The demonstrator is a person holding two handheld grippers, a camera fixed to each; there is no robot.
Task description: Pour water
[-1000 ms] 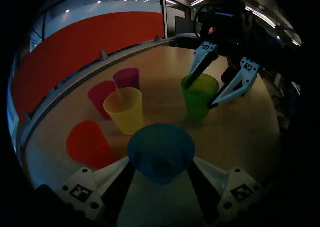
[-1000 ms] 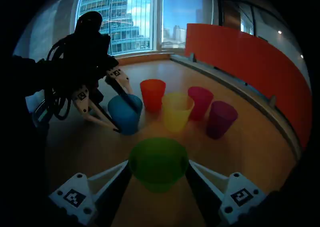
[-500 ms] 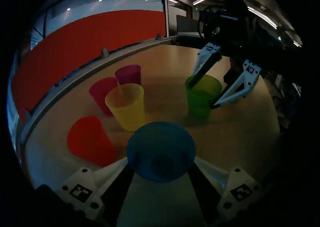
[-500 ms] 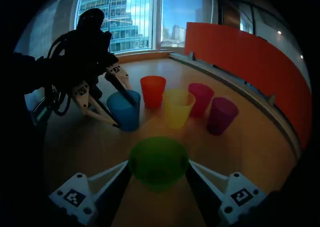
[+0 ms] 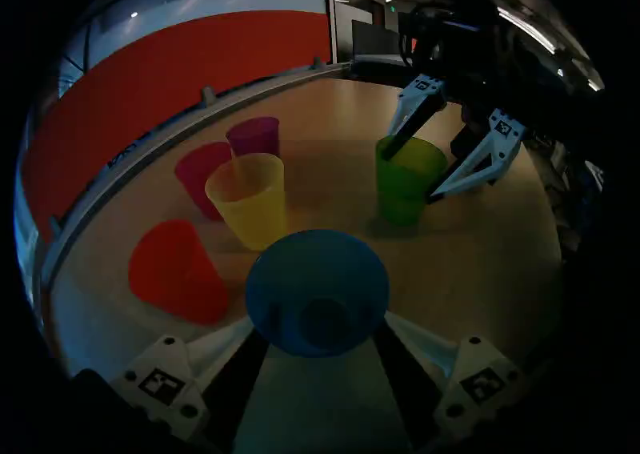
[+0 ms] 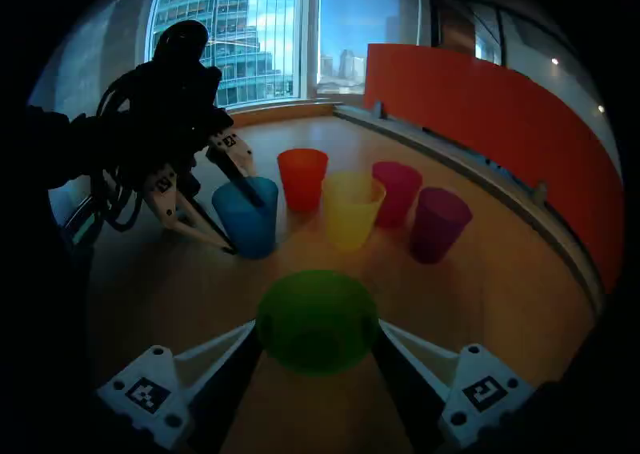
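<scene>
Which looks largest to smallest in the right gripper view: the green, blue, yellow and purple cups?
1. green cup, but it is closest.
2. blue cup, yellow cup, purple cup: look alike, unranked.

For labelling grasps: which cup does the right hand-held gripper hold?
The green cup, between its fingers. The left hand-held gripper holds the blue cup; red, yellow, pink and purple cups stand free.

Left gripper (image 5: 318,327): white tag-marked fingers enter from 6 o'clock, jaws pressed on both sides of blue cup (image 5: 316,282). Right gripper (image 6: 318,330): same pose at 6 o'clock, jaws clamped on green cup (image 6: 318,310). In left gripper view, right gripper at 1 o'clock, fingers slanting toward 7 o'clock. In right gripper view, left gripper at 10 o'clock, fingers slanting toward 4 o'clock. Holding hands dark, detail unreadable.
</scene>
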